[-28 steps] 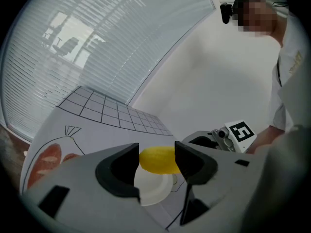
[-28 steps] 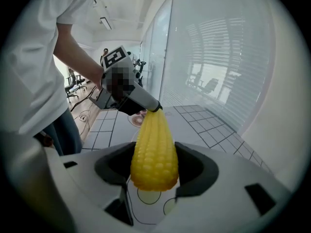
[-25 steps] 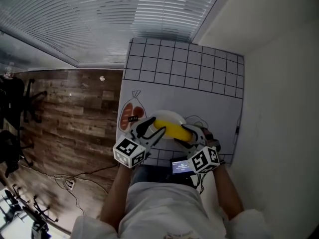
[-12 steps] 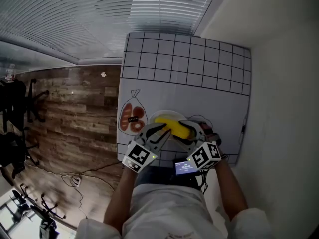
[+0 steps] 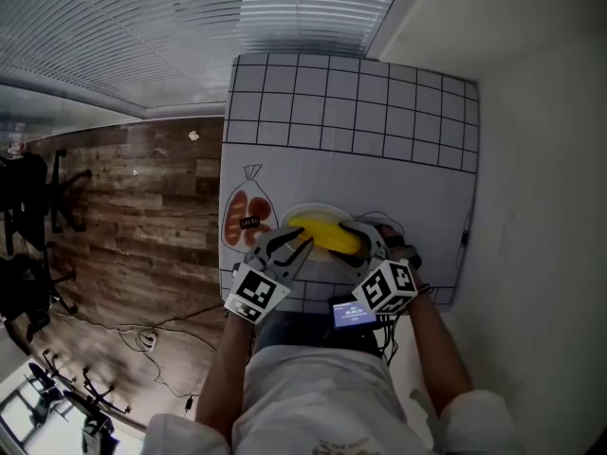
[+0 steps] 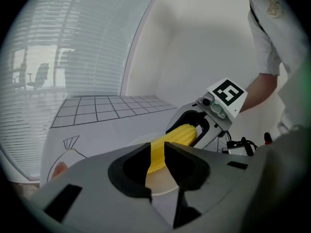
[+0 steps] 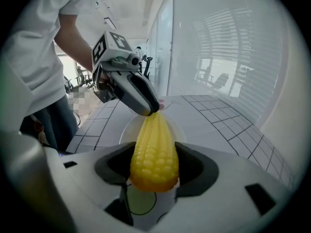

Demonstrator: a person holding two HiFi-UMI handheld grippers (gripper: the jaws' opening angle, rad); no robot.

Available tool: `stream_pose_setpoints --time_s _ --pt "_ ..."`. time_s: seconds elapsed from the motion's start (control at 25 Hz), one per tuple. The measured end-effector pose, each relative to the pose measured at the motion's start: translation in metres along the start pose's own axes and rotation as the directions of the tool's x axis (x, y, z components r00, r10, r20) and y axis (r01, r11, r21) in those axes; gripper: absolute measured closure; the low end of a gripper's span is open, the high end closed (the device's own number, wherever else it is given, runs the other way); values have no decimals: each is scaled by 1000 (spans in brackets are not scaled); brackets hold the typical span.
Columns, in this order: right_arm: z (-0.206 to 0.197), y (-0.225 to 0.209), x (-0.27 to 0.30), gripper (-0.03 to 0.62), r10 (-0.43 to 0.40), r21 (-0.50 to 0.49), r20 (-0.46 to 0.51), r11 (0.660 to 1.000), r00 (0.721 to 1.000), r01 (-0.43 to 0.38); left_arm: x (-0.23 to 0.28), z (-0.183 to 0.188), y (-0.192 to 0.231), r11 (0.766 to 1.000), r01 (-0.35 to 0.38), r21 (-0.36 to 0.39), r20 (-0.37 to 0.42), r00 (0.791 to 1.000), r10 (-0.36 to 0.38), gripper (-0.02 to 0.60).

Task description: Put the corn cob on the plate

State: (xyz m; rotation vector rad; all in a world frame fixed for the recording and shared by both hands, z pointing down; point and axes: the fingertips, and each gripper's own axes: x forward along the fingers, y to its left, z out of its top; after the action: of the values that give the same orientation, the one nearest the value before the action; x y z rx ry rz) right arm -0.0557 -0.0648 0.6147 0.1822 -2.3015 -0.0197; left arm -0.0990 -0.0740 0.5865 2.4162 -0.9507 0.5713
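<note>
Two grippers shared one load at the near edge of the table (image 5: 379, 159). The left gripper (image 6: 155, 160), whose jaws had just been closing, pinched the tapered tip of the corn cob (image 5: 327, 236). The right gripper (image 7: 153, 174) was clamped wide around the cob's thick end. Between them the cob's long axis ran left to right across the scene, with the tip to the left and the butt to the right. Each hand sat at its own end, so neither was nearer than the other. The white plate (image 5: 318, 207) lay directly under the cob, and the yellow body crossed its middle. A drawn bag (image 5: 248, 218) with red contents was printed on the sheet just left of the plate. The cob appeared to hang low over the plate, but no view settled whether it already touched. With the cob centred over the plate, the coming move looked to call for little more than a short, level drop. Both pairs of jaws would then need to let go.
</note>
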Motion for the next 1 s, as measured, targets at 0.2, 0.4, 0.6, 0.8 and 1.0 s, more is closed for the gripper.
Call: stream_pose_setpoints --time_s 0.2,0.4,0.6,0.8,1.0 --pt "-3 -1 3 339 -14 -15 -37 1000 999 13 3 3 -3 1000 4 0 10 1000 -4 494" --pt "-7 -1 6 339 -22 -25 -81 999 996 20 3 5 -5 1000 9 23 1 1000 -9 494" --pt "-11 -2 11 338 -14 -9 -136 1000 991 12 5 3 -5 999 -8 50 -8 1000 9 494" --pt "-13 -1 11 338 -11 17 -168 1000 986 14 6 3 -5 999 -7 50 -12 1000 7 494" --pt "-10 -1 9 335 -8 67 -161 998 987 19 7 3 -4 998 3 59 -28 1000 -1 494"
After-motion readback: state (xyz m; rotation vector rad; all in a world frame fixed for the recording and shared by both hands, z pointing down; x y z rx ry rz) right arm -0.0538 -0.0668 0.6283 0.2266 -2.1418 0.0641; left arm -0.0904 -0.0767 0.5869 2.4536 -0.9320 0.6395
